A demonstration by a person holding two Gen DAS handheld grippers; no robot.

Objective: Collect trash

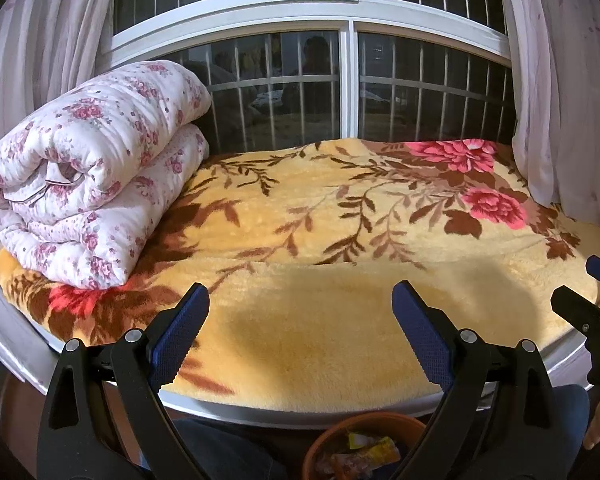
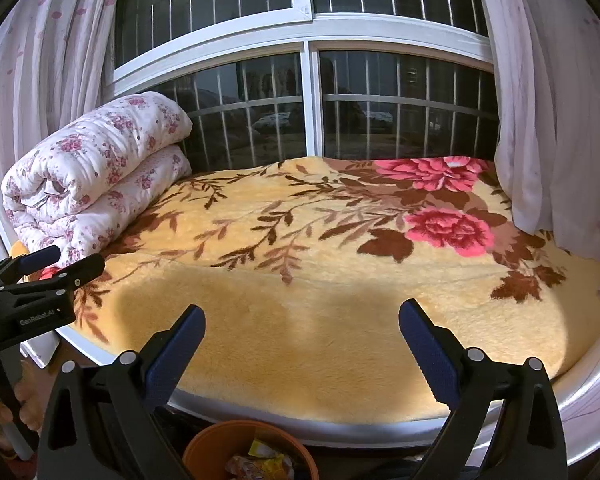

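An orange bin (image 1: 328, 438) stands on the floor below the ledge's front edge, with crumpled yellow and orange wrappers (image 1: 370, 454) inside. It also shows in the right wrist view (image 2: 216, 442), with the wrappers (image 2: 260, 462) in it. My left gripper (image 1: 300, 308) is open and empty above the bin, over the blanket's front edge. My right gripper (image 2: 302, 326) is open and empty too, beside the left one. Each gripper appears in the other's view: the right one at the right edge (image 1: 588, 292), the left one at the left edge (image 2: 60, 262).
A yellow floral blanket (image 1: 340, 220) covers a window ledge. A folded white floral quilt (image 1: 88, 184) lies at its left end. Barred windows (image 1: 348, 84) stand behind, with pink curtains (image 1: 560, 80) on both sides. The ledge has a white front rim (image 2: 340, 428).
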